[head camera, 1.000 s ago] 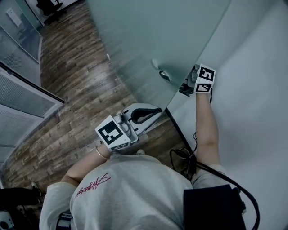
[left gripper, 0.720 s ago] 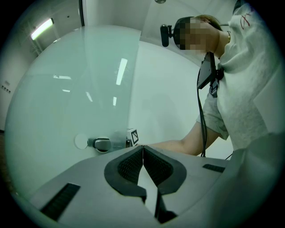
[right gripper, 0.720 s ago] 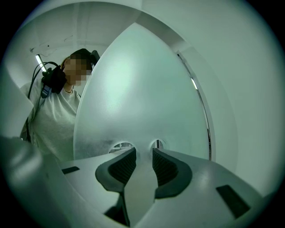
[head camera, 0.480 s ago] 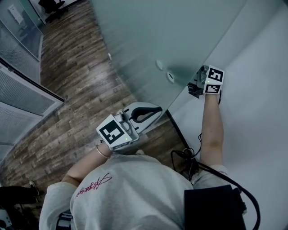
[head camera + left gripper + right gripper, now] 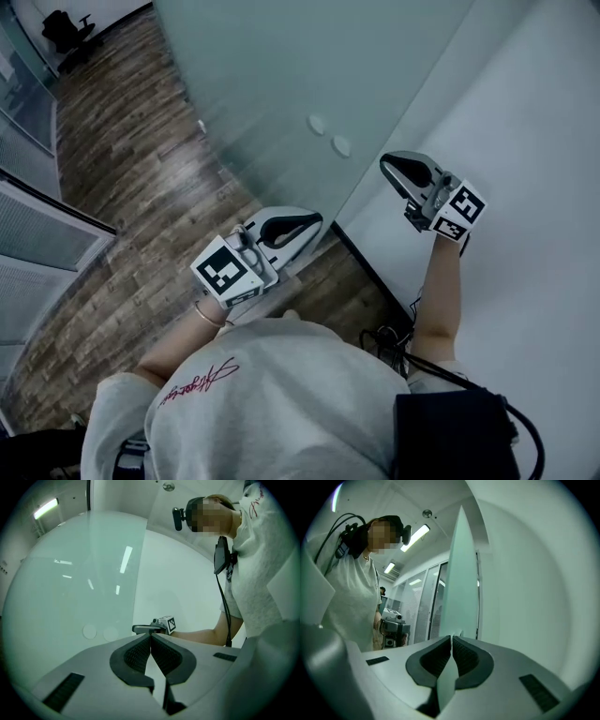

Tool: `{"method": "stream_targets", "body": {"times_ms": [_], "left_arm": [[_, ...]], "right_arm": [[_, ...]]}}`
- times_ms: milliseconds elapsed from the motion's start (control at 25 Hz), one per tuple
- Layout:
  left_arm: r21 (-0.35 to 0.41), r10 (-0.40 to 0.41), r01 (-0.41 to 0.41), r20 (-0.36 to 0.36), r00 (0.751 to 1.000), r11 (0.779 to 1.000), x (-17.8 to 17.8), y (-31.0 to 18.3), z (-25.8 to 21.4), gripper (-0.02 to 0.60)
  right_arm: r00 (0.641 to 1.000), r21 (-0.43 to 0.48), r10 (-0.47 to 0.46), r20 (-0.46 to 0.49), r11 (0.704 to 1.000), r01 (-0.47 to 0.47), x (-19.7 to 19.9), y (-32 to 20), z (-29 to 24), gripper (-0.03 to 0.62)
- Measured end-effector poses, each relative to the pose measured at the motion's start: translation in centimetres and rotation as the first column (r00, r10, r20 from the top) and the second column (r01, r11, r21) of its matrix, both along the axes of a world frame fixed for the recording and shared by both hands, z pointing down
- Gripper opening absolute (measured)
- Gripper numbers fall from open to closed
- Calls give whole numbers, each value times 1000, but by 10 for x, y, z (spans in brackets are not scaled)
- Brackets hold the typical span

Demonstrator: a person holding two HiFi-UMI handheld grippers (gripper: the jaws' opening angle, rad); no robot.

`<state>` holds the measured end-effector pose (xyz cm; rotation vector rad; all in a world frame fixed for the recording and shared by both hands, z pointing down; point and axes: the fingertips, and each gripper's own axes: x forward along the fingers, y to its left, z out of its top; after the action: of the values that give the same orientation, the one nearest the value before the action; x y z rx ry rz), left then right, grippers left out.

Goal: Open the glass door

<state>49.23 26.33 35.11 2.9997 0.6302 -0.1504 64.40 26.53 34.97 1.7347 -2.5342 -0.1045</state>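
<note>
Wood-plank floor [image 5: 122, 178] runs off to your left and a plain white wall [image 5: 534, 112] fills your right. The glass door [image 5: 281, 66] stands between them, its free edge slanting down toward you, and the right gripper view shows a gap between that edge and the wall. A second ago your right tool [image 5: 386, 164] sat at that edge beside the two round fittings [image 5: 341, 146]. Now it has swung off to the wall side, clear of the glass, and its jaws are closing with nothing between them. That reads as a release: the door looks ajar, and swinging it further would need a fresh hold or push. Your left tool [image 5: 317, 221] hovers before the glass, apart from it, jaws pressed together and empty.
</note>
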Motion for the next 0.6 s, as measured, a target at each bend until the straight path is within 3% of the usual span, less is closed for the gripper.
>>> {"method": "stream_targets", "body": {"times_ms": [320,600], "left_arm": [[24,60,-60,-18,998,998,-33,-2,-2,17],[42,91,-90,-33,995,995,-58,-5,2,17]], "right_arm": [[980,96,194,43,976,-198,-80,63,-9,18],[945,71,321,61,943,-325,-155,72,9,18]]}}
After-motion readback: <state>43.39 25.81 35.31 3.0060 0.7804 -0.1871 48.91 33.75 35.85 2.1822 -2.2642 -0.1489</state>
